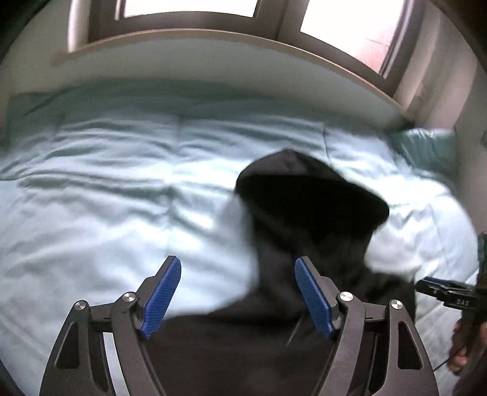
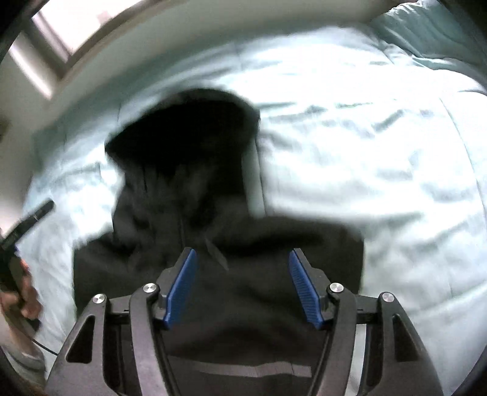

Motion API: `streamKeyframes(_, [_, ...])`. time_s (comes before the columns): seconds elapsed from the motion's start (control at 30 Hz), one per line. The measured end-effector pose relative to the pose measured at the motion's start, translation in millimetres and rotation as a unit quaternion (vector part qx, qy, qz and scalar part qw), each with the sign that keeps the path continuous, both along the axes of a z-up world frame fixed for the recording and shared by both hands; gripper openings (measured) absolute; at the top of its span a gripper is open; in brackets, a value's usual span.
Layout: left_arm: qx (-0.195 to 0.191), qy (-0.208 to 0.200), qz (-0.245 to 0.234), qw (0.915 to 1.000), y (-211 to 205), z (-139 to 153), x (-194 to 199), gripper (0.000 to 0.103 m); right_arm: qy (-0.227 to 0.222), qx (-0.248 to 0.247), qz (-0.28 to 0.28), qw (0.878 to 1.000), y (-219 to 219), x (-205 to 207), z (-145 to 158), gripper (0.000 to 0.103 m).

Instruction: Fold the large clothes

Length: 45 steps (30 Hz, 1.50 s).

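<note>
Bedroom setup here: a bed with a pale blue-green quilt, headboard and window behind it. Both pairs of tongs hang over it, spread wide with nothing between the blue pads. The left tongs sit just above the lower body of a black hoodie, and the right tongs hover over its chest and shoulder area, empty as well. Out from there, the hoodie lies on the quilt with its hood pointing toward the headboard. It's blurry, so the sleeves are hard to make out. A teal pillow sits off in the corner. Progress-wise it looks early: the garment seems laid out, no clear fold showing yet, so sleeves and body folds are probably all left.
</note>
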<state>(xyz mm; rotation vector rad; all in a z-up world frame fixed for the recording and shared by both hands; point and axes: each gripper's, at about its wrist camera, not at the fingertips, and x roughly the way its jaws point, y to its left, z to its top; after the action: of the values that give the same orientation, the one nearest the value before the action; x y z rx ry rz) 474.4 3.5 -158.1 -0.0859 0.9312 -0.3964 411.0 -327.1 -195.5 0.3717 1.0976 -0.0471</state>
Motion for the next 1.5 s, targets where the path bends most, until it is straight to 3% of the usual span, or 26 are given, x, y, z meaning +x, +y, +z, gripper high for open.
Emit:
streamKeyframes(0.1, [-0.032, 0.041, -0.011, 0.9986, -16.6, -17.0, 52.2, 0.079, -0.015, 0.018, -0.019, 1.0, -10.8, 47.6, -5.1, 0.067])
streamKeyframes(0.17, [-0.031, 0.063, -0.009, 0.9975, -27.2, -30.9, 77.7, 0.079, -0.015, 0.036, -0.031, 0.999, -17.5, 77.3, -13.9, 0.067])
streamKeyframes(0.3, [-0.028, 0.095, -0.023, 0.9948, -46.2, -60.9, 111.3, 0.079, 0.0, 0.023, -0.04, 0.999, -20.5, 118.4, -32.6, 0.067])
streamKeyframes(0.4, [-0.023, 0.094, -0.007, 0.9953, -55.0, -77.7, 129.6, 0.075, 0.021, 0.014, -0.045, 0.999, -20.7, 140.8, -54.1, 0.048])
streamKeyframes(0.43, [-0.023, 0.094, 0.004, 0.9953, -54.4, -81.6, 135.8, 0.05, 0.029, 0.013, -0.042, 0.999, -19.8, 147.7, -63.0, 0.027])
streamKeyframes(0.47, [-0.025, 0.101, 0.018, 0.9945, -53.2, -86.9, 142.8, 0.01, 0.039, 0.007, -0.037, 0.999, -19.1, 151.5, -69.3, 0.013])
streamKeyframes(0.57, [-0.096, 0.084, 0.037, 0.9911, -31.0, -75.5, 134.6, 0.01, 0.021, 0.0, -0.039, 0.999, -24.9, 141.8, -63.7, 0.007])
streamKeyframes(0.67, [-0.129, 0.087, 0.026, 0.9875, -7.3, -65.7, 116.6, 0.014, -0.021, 0.004, -0.028, 0.999, -30.6, 118.3, -50.3, 0.007])
streamKeyframes(0.77, [-0.117, 0.154, 0.035, 0.9805, 3.2, -102.8, 122.0, 0.02, 0.005, -0.013, -0.009, 1.0, -26.1, 120.9, -79.8, 0.008])
streamKeyframes(0.83, [-0.141, 0.203, 0.064, 0.9668, 10.6, -148.9, 128.7, 0.026, 0.045, -0.01, 0.006, 0.999, -20.1, 132.9, -115.2, 0.008])
streamKeyframes(0.9, [-0.168, 0.206, 0.06, 0.9622, 13.2, -170.2, 129.3, 0.026, 0.053, -0.016, 0.017, 0.998, -15.3, 137.7, -128.9, 0.009])
streamKeyframes(0.97, [-0.195, 0.193, 0.054, 0.9601, 21.9, -163.1, 121.9, 0.027, 0.047, -0.034, 0.028, 0.998, -12.7, 132.8, -117.6, 0.019])
streamKeyframes(1.0, [-0.195, 0.185, 0.048, 0.9621, 24.1, -157.2, 117.5, 0.027, 0.046, -0.042, 0.034, 0.997, -11.6, 129.2, -111.5, 0.024])
streamKeyframes(1.07, [-0.146, 0.148, 0.023, 0.9779, 26.6, -131.5, 99.8, 0.027, 0.033, -0.07, 0.047, 0.996, -11.3, 113.5, -90.7, 0.051])
streamKeyframes(1.1, [-0.121, 0.135, 0.016, 0.9833, 26.6, -120.6, 91.3, 0.027, 0.021, -0.079, 0.054, 0.995, -11.0, 103.7, -79.6, 0.053])
streamKeyframes(1.2, [-0.081, 0.104, 0.017, 0.9911, 29.9, -87.5, 72.2, 0.027, -0.018, -0.074, 0.065, 0.995, -12.3, 79.0, -50.3, 0.055])
streamKeyframes(1.3, [-0.132, 0.06, 0.014, 0.9893, 31.1, -48.9, 60.9, 0.033, -0.048, -0.058, 0.055, 0.996, -8.6, 76.8, -27.1, 0.055])
streamKeyframes(1.37, [-0.15, 0.051, -0.009, 0.9873, 9.2, -34.9, 71.2, 0.046, -0.061, -0.043, 0.06, 0.995, -4.5, 89.9, -16.6, 0.055])
streamKeyframes(1.47, [-0.124, 0.054, -0.046, 0.9897, -28.5, -41.4, 87.4, 0.046, -0.065, -0.044, 0.066, 0.995, 12.1, 118.5, -14.5, 0.055])
streamKeyframes(1.5, [-0.111, 0.081, -0.062, 0.9885, -44.7, -57.4, 97.4, 0.046, -0.052, -0.036, 0.073, 0.995, 17.2, 130.4, -24.0, 0.055])
